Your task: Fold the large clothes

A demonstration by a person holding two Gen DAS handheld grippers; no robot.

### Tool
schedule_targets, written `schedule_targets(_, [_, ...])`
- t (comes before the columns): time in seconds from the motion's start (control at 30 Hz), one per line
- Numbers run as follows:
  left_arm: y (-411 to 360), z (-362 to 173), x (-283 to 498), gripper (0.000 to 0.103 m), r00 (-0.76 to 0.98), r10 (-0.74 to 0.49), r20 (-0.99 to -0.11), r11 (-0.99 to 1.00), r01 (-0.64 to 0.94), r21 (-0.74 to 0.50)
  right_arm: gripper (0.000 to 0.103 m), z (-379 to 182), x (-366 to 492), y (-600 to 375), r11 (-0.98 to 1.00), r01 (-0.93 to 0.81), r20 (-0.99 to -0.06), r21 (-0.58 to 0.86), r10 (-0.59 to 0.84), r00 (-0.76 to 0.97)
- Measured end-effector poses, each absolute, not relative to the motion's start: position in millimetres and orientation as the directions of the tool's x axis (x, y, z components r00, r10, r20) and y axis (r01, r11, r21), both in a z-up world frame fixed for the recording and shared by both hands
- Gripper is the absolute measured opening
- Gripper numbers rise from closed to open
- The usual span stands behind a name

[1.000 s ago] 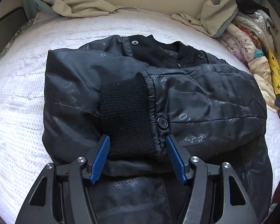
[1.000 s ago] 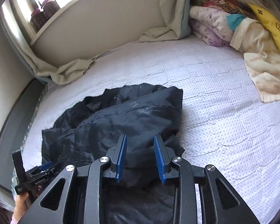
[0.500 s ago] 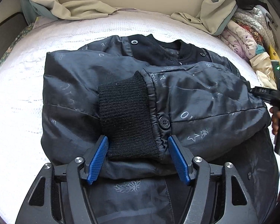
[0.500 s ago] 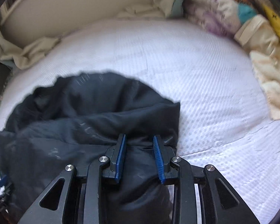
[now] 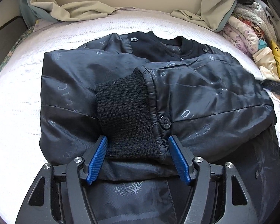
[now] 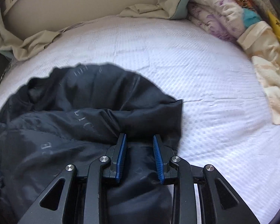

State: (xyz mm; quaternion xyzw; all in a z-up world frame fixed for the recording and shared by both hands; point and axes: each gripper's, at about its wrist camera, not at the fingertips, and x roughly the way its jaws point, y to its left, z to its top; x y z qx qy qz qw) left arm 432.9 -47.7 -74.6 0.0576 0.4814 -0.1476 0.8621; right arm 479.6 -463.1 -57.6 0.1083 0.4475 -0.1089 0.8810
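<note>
Nearest the left camera, the left gripper is seen with its jaws apart, straddling the black ribbed cuff without pressing it. The right gripper is clamped on a bunched fold of the black jacket. The jacket is laid on the white mattress, sleeves folded across the front, glossy fabric creased. 1 button is noted beside the cuff. Pale printed letters and leaf motifs are scattered over the fabric; "LIC" is partly legible, the rest is not. Beyond, beige curtains and stacked bedding are recorded. The right view is blurred, and a dark object at the left view's right edge cannot be identified.
</note>
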Motion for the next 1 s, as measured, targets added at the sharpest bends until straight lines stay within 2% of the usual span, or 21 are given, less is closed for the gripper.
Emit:
schedule_targets(0.13, [-45,-73,433,0.073,0.488,-0.203,-0.849,0.952,0.301,-0.054,0.025,-24,445,-439,0.974,0.194,-0.757,0.117,-0.039,0.652])
schedule_targets(0.27, [-46,-73,432,0.073,0.492,-0.189,-0.85,0.954,0.297,-0.04,0.025,-47,425,-412,0.99,0.124,-0.798,0.063,-0.025,0.602])
schedule_targets(0.4, [-49,-74,430,0.073,0.502,-0.176,-0.847,0.954,0.298,-0.022,0.025,-81,426,-407,0.99,0.135,-0.83,0.035,-0.046,0.556])
schedule_targets(0.57, [-48,-75,431,0.074,0.503,-0.182,-0.845,0.954,0.298,-0.027,0.025,-106,429,-398,0.993,0.101,-0.814,-0.055,-0.103,0.571])
schedule_targets(0.9, [-46,-68,427,0.076,0.51,-0.188,-0.839,0.956,0.29,-0.038,0.024,-115,430,-389,0.985,0.098,-0.772,-0.141,-0.171,0.612])
schedule_targets(1.0, [-45,-59,424,0.079,0.519,-0.185,-0.835,0.96,0.276,-0.041,0.025,-104,429,-390,0.988,0.1,-0.787,-0.115,-0.153,0.597])
